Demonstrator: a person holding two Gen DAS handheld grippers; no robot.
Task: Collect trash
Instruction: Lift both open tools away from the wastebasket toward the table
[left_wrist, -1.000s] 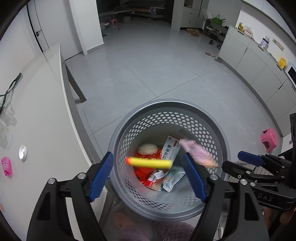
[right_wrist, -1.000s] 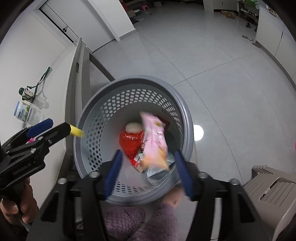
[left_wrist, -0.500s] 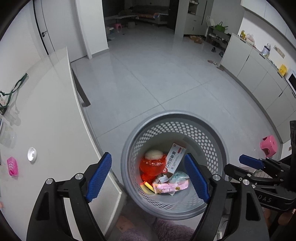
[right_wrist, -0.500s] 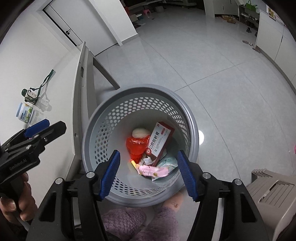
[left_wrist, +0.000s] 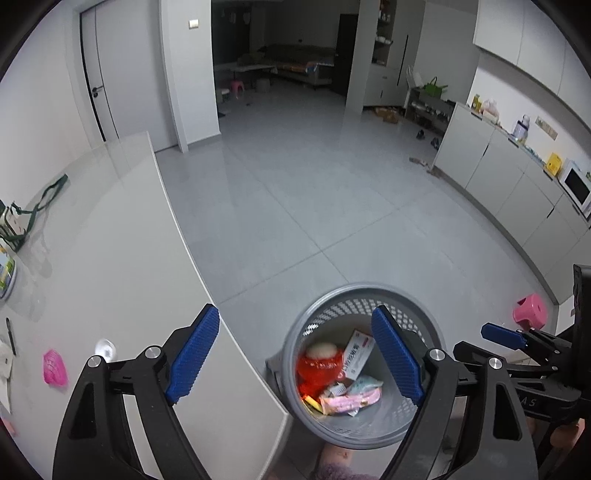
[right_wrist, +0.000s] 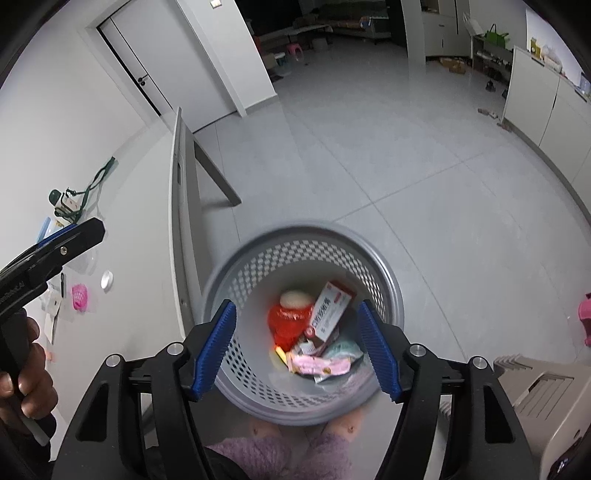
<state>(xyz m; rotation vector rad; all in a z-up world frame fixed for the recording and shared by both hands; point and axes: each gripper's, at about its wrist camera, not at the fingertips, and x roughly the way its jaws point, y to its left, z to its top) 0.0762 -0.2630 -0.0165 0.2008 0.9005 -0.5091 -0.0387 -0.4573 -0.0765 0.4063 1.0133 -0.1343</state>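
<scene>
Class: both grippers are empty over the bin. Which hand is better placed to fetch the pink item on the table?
Left, probably. The left gripper hangs partly over the table near the pink item; the right gripper is over the bin.

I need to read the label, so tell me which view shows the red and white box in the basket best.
The right wrist view: the red and white box sits near the middle of the gray basket, unobstructed between the open blue fingers. In the left wrist view the same box is smaller, and the tool's right finger crowds its edge.
</scene>
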